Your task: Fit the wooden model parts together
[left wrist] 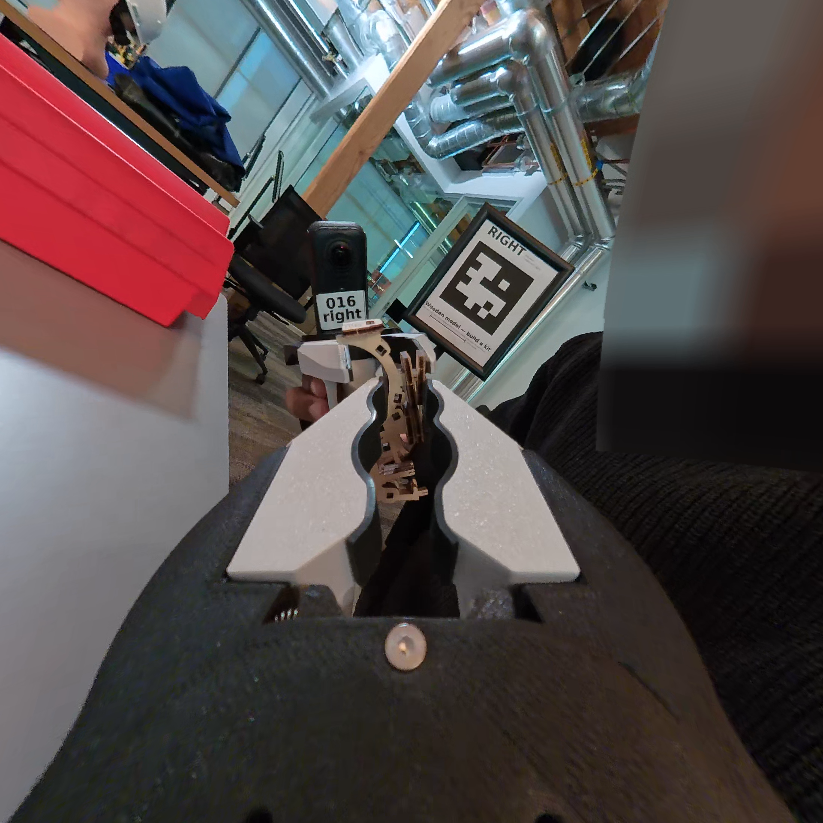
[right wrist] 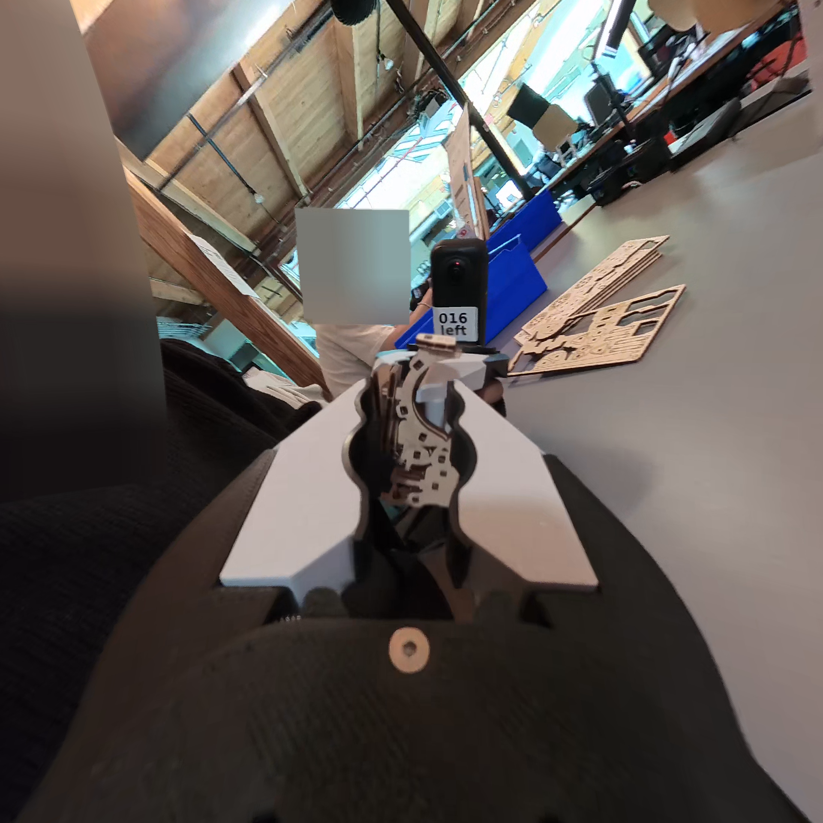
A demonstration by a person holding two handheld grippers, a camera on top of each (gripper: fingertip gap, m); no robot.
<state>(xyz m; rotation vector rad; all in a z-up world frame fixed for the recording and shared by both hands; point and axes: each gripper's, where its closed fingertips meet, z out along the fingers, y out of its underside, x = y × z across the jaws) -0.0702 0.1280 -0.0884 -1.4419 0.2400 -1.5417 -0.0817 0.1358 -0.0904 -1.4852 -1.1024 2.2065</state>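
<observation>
Left wrist view: the left gripper, fingers nearly closed, pinches a thin wooden model held in mid-air, facing the right gripper, which grips the same piece from the far end. A red bin sits at left. The laser-cut plywood looks light, stiff and easily snapped, best held on flat faces near joints. Right wrist view: the right gripper, equally narrow, clamps the slotted model; only this view shows the spare wooden sheets on the grey table beside a blue bin.
</observation>
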